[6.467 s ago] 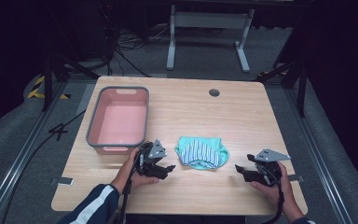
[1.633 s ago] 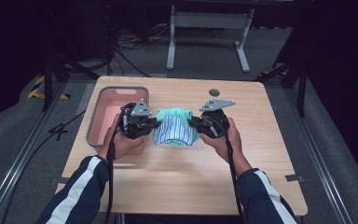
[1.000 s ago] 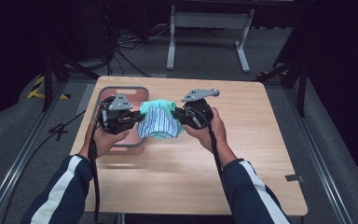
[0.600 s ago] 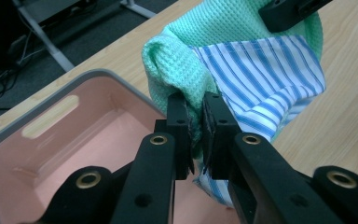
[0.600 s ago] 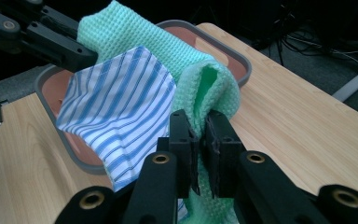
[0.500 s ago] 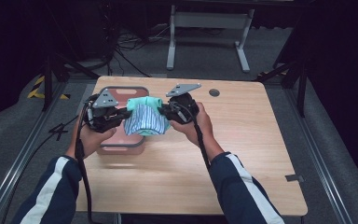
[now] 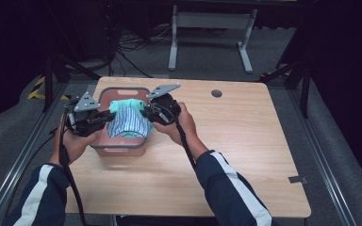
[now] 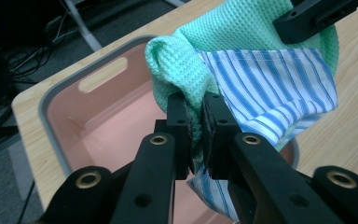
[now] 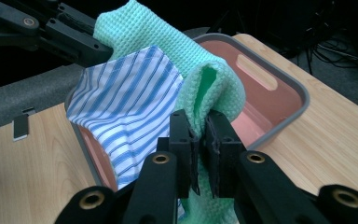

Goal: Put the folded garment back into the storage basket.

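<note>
Wooden table point(image 7: 245, 155) on dark carpet point(image 7: 207, 52) bears a pink bin point(image 7: 122, 147).

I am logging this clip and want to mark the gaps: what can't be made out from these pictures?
- Floor of the pink bin: in the high view the held cloth bundle covers most of it.
- Lower end of the cloth: cut off in the right gripper view behind the right gripper.
- Whether the bundle is one item or two: the folds hide it, also behind the left gripper.
</note>
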`<state>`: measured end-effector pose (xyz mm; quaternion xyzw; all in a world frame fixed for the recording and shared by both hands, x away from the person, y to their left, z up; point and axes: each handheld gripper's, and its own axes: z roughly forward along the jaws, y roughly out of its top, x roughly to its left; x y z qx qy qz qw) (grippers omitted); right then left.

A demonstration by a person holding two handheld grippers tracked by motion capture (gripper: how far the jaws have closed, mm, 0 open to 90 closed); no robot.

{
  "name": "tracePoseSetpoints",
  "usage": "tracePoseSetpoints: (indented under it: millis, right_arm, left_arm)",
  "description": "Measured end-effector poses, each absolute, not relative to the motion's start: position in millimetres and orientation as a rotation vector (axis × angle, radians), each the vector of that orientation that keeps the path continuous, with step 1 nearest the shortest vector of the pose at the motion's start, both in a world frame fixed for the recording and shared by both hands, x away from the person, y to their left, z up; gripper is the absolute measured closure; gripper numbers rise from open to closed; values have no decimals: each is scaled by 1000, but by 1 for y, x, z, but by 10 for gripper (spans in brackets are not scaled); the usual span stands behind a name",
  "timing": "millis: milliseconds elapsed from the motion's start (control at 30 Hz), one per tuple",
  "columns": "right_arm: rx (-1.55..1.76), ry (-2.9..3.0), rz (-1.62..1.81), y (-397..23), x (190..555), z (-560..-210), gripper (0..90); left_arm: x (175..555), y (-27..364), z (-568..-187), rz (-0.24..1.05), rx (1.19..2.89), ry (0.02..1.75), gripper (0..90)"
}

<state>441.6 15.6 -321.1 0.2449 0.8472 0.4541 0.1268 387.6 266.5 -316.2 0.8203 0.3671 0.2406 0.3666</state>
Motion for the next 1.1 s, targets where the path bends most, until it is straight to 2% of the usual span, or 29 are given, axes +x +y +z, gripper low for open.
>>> tracePoseSetpoints:
  millis: [500,1100]
  right_arm:
    - [701,2487,1327,42,448,-330,820]
    - [720,2522,1301,59,458,-352,819]
  left_arm:
    - [388,282,-316,665,2119,982,827]
    - [399,289,-335,647,2170,1026,827]
